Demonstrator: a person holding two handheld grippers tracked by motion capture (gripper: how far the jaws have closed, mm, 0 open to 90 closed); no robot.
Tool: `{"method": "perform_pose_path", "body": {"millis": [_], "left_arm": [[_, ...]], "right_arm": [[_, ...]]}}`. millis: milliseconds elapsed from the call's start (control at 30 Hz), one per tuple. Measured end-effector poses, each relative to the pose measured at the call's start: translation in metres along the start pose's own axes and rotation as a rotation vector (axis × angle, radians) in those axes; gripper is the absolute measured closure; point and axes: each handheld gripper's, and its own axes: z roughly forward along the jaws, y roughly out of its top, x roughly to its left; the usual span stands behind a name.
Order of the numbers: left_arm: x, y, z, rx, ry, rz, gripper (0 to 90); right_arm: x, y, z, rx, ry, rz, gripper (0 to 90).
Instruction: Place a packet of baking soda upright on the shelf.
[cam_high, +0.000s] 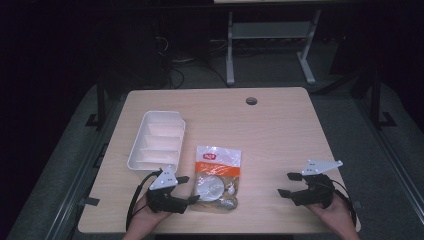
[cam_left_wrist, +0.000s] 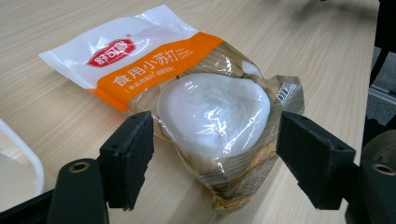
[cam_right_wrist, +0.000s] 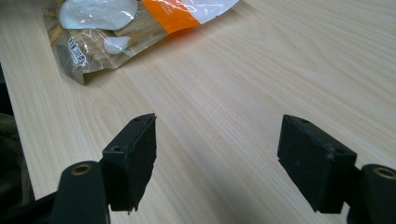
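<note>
A clear plastic packet (cam_high: 218, 176) with an orange and white label lies flat near the table's front middle; white powder bulges inside it (cam_left_wrist: 212, 112). My left gripper (cam_high: 186, 189) is open at the packet's left side, and in the left gripper view its jaws stand wide on either side of the packet's lower end (cam_left_wrist: 215, 154) without closing on it. My right gripper (cam_high: 289, 184) is open over bare wood at the front right, apart from the packet, whose corner (cam_right_wrist: 100, 37) lies ahead to the upper left between the spread jaws (cam_right_wrist: 217, 149).
A white divided tray (cam_high: 156, 140) sits left of the packet, its rim (cam_left_wrist: 23, 154) close to my left gripper. A round cable hole (cam_high: 251, 101) is at the table's far edge. Table legs and cables stand on the floor beyond.
</note>
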Motion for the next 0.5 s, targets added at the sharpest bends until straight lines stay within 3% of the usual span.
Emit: {"method": "perform_pose_path", "body": {"millis": [300,500], "left_arm": [[-0.004,0.006,0.007,0.021,-0.002,0.032,33.5],[-0.002,0.011,0.013,0.049,-0.005,0.047,52.0]], "right_arm": [[0.0,0.0,0.003,0.012,0.003,-0.001,27.4],[0.0,0.0,0.004,0.013,0.002,-0.003,27.4]]}}
